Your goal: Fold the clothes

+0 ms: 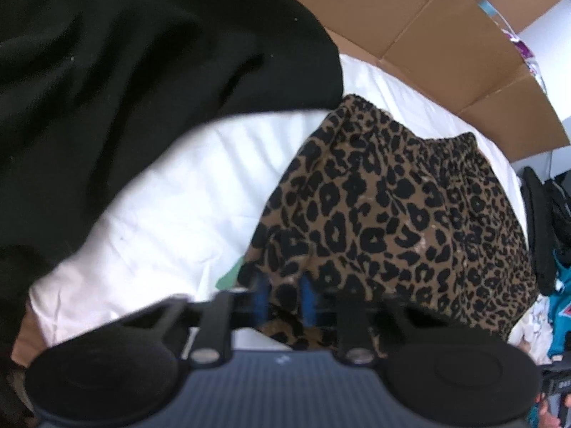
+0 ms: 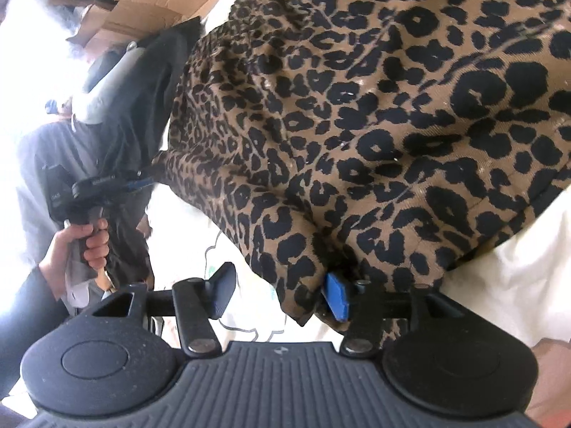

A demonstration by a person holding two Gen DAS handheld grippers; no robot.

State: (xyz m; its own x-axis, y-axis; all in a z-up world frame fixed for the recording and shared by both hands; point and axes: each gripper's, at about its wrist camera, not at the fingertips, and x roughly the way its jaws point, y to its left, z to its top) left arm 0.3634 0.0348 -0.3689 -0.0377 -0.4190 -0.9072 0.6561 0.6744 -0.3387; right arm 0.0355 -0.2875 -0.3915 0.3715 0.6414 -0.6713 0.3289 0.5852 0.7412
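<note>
A leopard-print garment (image 1: 392,214) lies spread on the white bedsheet (image 1: 160,196). My left gripper (image 1: 284,296) is shut on its near edge, a fold of the print pinched between the blue pads. In the right wrist view the same garment (image 2: 357,107) fills most of the frame. There my left gripper (image 2: 146,180), held by a hand (image 2: 82,246), grips the garment's far left edge. My right gripper (image 2: 280,296) stands open at the near corner. The cloth touches only the right blue pad (image 2: 337,299), and the left finger (image 2: 223,292) is clear of it.
A black garment (image 1: 107,89) covers the upper left of the bed. Flattened cardboard boxes (image 1: 428,35) stand behind the bed. Dark bags and a teal item (image 1: 564,306) crowd the right side. A person in grey (image 2: 46,164) stands at the left.
</note>
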